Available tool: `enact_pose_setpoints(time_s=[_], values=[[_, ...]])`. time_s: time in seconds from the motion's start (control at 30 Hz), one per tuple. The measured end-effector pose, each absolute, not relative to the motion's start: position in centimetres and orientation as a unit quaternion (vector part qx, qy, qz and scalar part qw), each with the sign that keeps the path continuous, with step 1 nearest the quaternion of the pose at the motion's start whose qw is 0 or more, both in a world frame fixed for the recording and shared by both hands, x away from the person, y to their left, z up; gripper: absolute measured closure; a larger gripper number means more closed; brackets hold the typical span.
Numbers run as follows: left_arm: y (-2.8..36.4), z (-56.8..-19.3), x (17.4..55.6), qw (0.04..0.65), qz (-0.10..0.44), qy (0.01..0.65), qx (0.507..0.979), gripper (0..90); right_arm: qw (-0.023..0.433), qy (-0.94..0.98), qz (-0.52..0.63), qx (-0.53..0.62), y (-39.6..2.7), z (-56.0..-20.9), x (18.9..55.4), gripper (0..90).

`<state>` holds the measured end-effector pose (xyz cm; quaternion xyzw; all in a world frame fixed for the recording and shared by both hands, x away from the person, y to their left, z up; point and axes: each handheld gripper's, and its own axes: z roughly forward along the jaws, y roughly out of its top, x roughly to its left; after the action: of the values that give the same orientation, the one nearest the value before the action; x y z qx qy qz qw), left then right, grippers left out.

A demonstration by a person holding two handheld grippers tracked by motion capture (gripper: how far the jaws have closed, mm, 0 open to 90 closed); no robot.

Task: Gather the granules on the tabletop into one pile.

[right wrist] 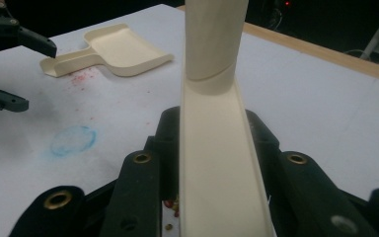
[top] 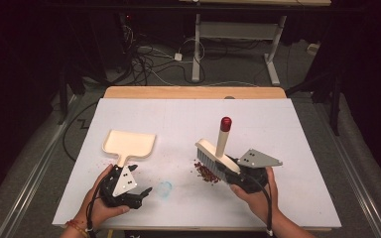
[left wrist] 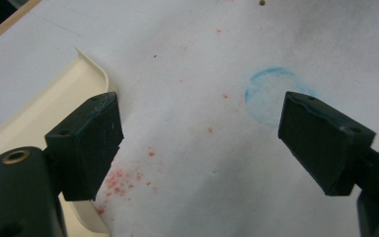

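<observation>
The right hand-held gripper (top: 238,173) pinches the cream brush (top: 217,151) by the flat back of its head, its 2 jaws pressed against either side of that narrow bar. The brush head lies slantwise over the white tabletop (top: 287,129), its long axis running from upper left toward the gripper at lower right, with the grey bristles facing down and to the left. The brush's round handle stands up from the head, nearly upright, leaning a little to the right, and ends in a red cap (top: 225,123). Just under the bristles sits a small heap of red crumbs (top: 207,172) on the tabletop.

The left hand-held gripper (top: 141,186) rests low near the front edge with its jaws spread wide and nothing between them; in the left gripper view 1 jaw sits just beside the dustpan's handle. The cream dustpan (top: 129,144) lies flat, handle pointing toward the left gripper, open mouth facing away toward the far right. Its tray looks bare. A faint blue ring (top: 164,188) marks the tabletop between the 2 grippers, with fine red dust (left wrist: 121,180) beside the dustpan handle.
</observation>
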<state>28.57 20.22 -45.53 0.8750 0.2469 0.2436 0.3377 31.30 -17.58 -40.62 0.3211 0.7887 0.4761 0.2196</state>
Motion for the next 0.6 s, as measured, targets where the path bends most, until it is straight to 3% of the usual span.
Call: enact_pose_setpoints(time_s=[0.43,0.6], values=[[20.2,-45.5,28.7,0.335,0.245,0.248,0.876,16.7,0.229,0.808,0.464,0.284,-23.4,-38.8,31.0,67.2],[20.2,-45.5,28.7,0.337,0.245,0.250,0.874,16.7,0.198,0.827,0.458,0.260,-25.3,-38.4,30.2,67.2]])
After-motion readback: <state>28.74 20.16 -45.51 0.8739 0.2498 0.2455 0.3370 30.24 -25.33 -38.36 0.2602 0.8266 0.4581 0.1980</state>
